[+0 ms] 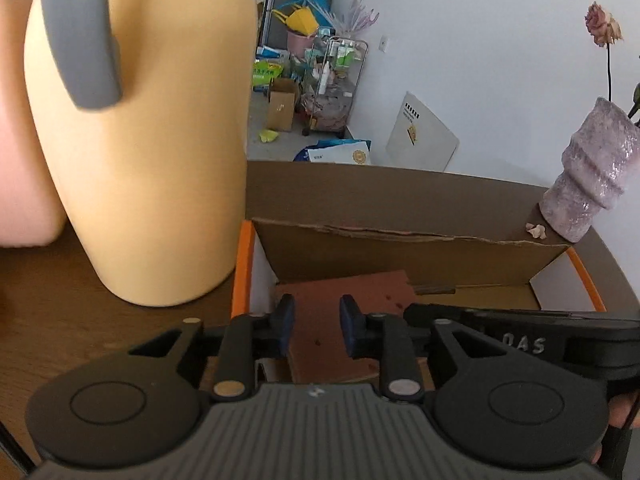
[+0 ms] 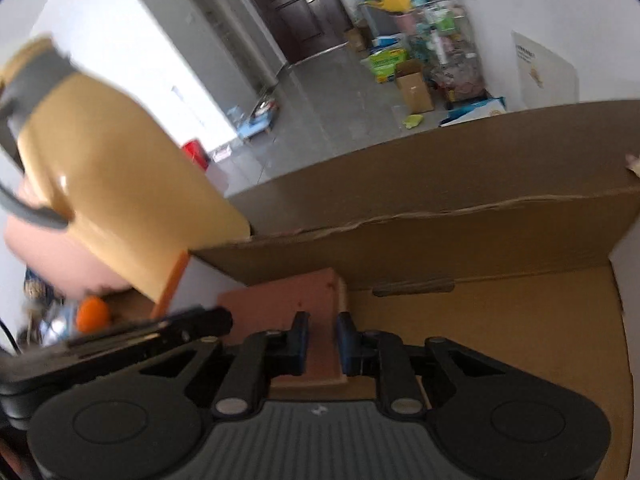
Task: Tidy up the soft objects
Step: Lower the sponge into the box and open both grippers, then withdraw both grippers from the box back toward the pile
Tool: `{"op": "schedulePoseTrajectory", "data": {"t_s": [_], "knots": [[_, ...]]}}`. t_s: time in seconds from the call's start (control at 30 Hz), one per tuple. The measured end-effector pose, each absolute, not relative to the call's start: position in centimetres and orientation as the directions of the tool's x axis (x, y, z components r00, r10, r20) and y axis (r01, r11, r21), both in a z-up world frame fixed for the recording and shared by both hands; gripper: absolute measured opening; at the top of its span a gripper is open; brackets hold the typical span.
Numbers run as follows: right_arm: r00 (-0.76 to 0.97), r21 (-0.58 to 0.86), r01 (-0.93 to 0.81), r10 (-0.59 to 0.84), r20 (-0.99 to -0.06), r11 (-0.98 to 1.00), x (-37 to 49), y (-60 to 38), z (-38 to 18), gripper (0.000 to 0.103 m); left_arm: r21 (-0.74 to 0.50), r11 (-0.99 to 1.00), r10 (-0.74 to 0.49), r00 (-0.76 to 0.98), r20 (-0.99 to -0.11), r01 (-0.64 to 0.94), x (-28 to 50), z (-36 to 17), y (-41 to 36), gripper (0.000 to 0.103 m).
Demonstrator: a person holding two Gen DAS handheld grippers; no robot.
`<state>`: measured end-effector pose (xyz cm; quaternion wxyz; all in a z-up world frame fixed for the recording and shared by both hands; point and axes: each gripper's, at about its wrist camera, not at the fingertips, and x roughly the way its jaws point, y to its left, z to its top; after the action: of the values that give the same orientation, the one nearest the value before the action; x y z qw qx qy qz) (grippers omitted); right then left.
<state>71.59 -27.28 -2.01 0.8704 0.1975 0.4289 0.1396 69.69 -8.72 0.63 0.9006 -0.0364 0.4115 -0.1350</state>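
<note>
Left wrist view: left gripper [image 1: 316, 326] hovers over an open cardboard box [image 1: 400, 240], jaws slightly apart w/ nothing between them. Reddish-brown flat pad [image 1: 352, 300] lies on box floor just ahead & below. Yellow jug [image 1: 140, 140] stands ahead-left, pink vase [image 1: 592, 176] ahead-right. Right wrist view: right gripper [image 2: 322, 340] above same pad [image 2: 292, 296], jaws narrowly apart, empty

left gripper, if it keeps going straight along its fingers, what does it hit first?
Most likely the reddish-brown pad lying in the open cardboard box: it fills the gap ahead of the left gripper, whose jaws look empty. Depth is unclear from this fisheye view.
</note>
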Motion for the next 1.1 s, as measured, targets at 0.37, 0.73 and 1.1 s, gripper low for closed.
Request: {"op": "schedulePoseTrajectory", "data": {"t_s": [0.37,0.73,1.1], "knots": [[0.72,0.352,-0.092,0.307,-0.623,0.931,63.6,-32.9,6.5,0.017,-0.142,0.963,-0.263,0.7,-0.664,0.228,63.7,8.0,-6.6,0.045],[0.818,0.187,-0.057,0.153,-0.555,0.981,45.2,-41.0,14.0,0.033,-0.04,0.966,-0.237,0.807,-0.54,0.257,49.2,17.2,-5.2,0.058],[0.931,0.124,-0.086,0.125,-0.344,0.988,30.7,-39.1,13.1,0.043,0.026,0.97,-0.223,0.932,-0.287,0.24,32.9,16.9,-4.8,0.078]]}}
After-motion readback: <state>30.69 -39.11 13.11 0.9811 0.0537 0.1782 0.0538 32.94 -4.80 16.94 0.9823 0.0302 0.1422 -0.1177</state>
